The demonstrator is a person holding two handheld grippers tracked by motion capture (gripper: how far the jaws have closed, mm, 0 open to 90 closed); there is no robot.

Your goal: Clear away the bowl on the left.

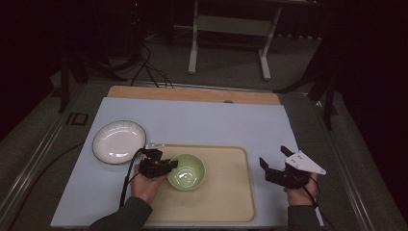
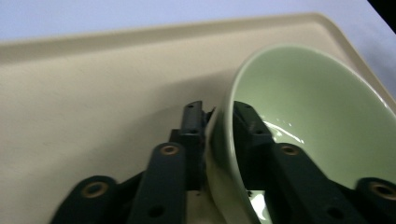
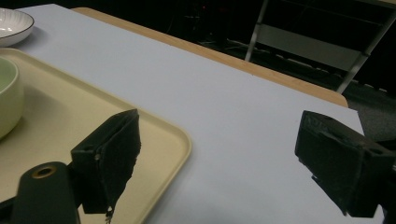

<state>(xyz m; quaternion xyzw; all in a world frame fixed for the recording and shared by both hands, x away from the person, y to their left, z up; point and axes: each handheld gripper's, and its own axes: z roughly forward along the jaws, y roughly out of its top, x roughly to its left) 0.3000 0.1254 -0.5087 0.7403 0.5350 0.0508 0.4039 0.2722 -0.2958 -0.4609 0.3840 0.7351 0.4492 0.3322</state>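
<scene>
A pale green bowl (image 1: 187,171) sits on the beige tray (image 1: 226,192). My left gripper (image 1: 168,166) is shut on the bowl's left rim; in the left gripper view the bowl (image 2: 308,112) has one jaw inside and one outside its wall, with the tray (image 2: 93,93) beneath. My right gripper (image 1: 273,160) hovers open just right of the tray, nothing between its jaws. The right gripper view shows the gripper (image 3: 215,158) above the tray's corner (image 3: 173,135), with the bowl (image 3: 9,93) at the left edge.
A white plate (image 1: 119,141) with a dark rim lies on the white table cover (image 1: 202,120) left of the tray, also seen as the plate (image 3: 11,23) in the right gripper view. A wooden table edge (image 1: 192,94) runs along the back. A white-legged frame (image 1: 231,33) stands beyond.
</scene>
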